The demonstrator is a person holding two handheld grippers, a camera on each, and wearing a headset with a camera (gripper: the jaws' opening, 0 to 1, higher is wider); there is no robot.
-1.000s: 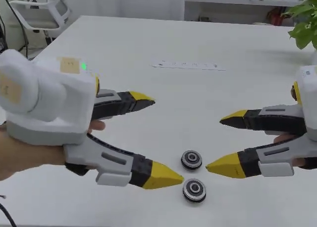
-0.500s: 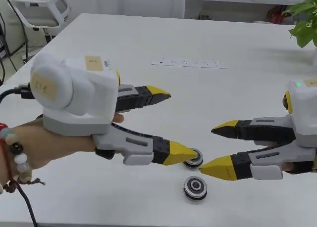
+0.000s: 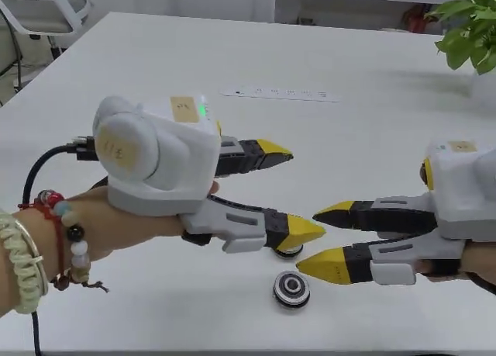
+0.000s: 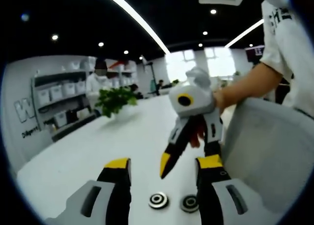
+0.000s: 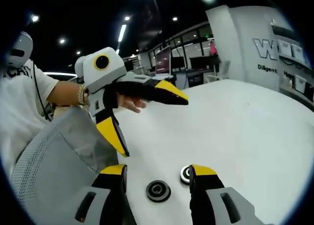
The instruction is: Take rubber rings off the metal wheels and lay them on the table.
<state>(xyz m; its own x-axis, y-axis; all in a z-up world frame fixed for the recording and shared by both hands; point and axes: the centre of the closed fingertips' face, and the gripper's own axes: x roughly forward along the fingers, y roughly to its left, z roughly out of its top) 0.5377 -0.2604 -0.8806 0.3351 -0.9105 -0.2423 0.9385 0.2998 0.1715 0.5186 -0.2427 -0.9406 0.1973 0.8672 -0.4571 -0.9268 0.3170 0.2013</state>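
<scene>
Hovering low over the white table [image 3: 155,53], the left gripper [image 3: 307,191], grey-white with black jaws and yellow tips, has its jaws spread wide with nothing between them. The right gripper [image 3: 308,240] faces it from the other side, its tips near the left gripper's. Its jaws are also apart and empty, though less widely.

Two small round metal wheels lie flat on the table below the tips, each with its black rubber ring still on. The nearer wheel [image 3: 291,288] lies clear of both grippers, just beside the right gripper's lower tip. The farther wheel [image 3: 289,252] is partly covered by the left gripper's lower jaw; whether they touch I cannot tell. In the left gripper view both wheels sit between that gripper's jaws.

A white power strip [image 3: 279,95] lies farther back on the table.
</scene>
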